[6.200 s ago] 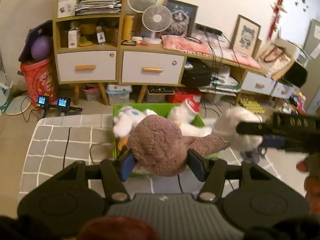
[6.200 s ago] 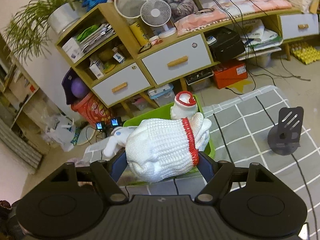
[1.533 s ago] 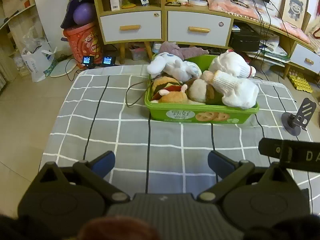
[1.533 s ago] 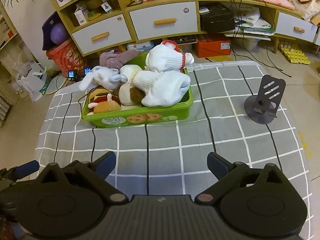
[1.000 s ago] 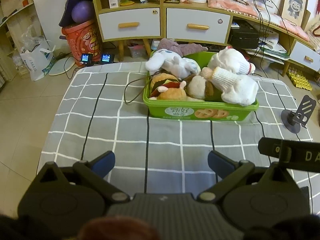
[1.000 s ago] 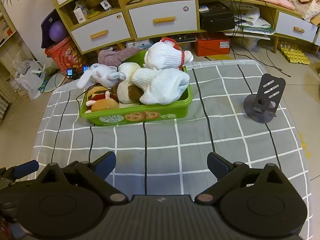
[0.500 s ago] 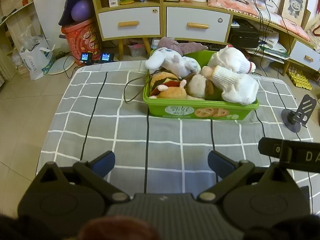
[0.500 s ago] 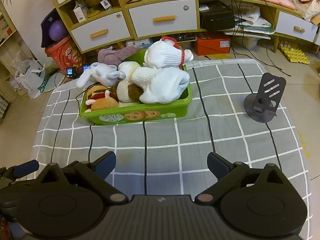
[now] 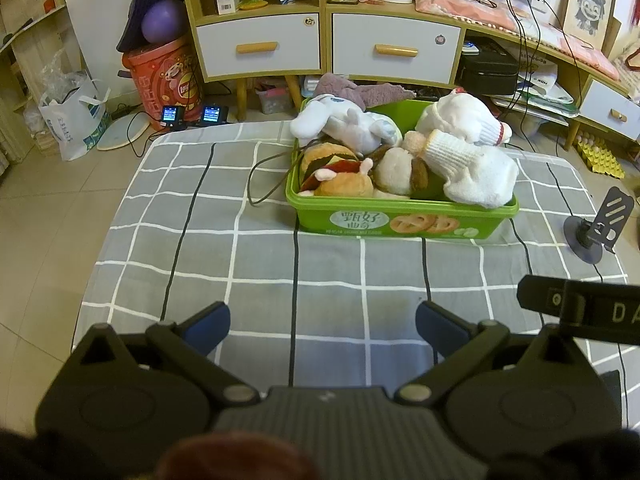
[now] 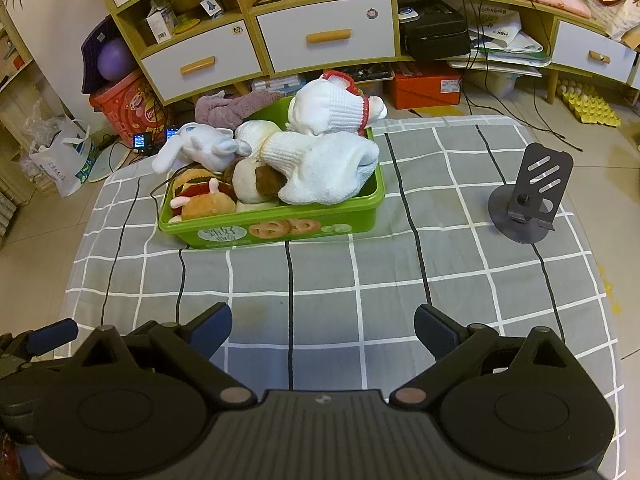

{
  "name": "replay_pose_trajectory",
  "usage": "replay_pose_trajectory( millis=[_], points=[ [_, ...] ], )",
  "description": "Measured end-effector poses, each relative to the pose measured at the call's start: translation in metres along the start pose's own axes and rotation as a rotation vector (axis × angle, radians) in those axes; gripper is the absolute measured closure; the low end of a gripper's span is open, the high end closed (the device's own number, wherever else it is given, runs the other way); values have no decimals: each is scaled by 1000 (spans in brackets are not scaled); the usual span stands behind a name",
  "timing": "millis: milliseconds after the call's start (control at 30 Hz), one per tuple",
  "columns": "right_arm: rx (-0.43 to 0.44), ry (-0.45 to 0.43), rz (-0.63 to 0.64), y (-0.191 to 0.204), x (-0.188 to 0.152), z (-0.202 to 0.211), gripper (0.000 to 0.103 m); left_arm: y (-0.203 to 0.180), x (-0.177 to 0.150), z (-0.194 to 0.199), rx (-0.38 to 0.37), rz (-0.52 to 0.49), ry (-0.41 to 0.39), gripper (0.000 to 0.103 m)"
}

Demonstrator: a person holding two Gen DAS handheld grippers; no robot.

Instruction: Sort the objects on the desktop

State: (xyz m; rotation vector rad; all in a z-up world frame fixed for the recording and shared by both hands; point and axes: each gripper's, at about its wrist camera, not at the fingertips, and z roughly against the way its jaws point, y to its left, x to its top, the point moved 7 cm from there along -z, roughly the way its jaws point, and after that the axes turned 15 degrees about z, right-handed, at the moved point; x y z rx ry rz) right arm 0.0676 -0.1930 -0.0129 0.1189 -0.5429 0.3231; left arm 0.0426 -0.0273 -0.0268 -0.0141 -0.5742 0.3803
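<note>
A green plastic bin (image 9: pixel 400 222) (image 10: pixel 280 228) stands on the grey checked table at the far middle. It holds white knit gloves (image 9: pixel 468 172) (image 10: pixel 328 172), a white plush rabbit (image 9: pixel 344 126) (image 10: pixel 196 146), a burger plush (image 9: pixel 336 178) (image 10: pixel 204 196) and a brown-and-cream plush (image 9: pixel 396 170). A mauve plush (image 10: pixel 236 106) hangs over its far rim. My left gripper (image 9: pixel 322 326) is open and empty above the near table. My right gripper (image 10: pixel 322 326) is open and empty too, well short of the bin.
A dark phone stand (image 10: pixel 528 196) (image 9: pixel 596 224) stands on the table at the right. A thin black cable (image 9: pixel 264 184) runs from the bin onto the cloth. Behind the table are drawers (image 10: pixel 324 36), shelves and floor clutter.
Six seconds ago the left gripper held the brown plush and the right a white glove over the bin. Both are now released, open and drawn back. Over the last second hardly anything moved.
</note>
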Motion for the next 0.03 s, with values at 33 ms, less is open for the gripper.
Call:
replay_pose_trajectory(
  millis=[33],
  points=[
    [-1, 1, 0, 0, 0, -1, 4, 0, -1, -1, 0, -1, 1, 1]
  ],
)
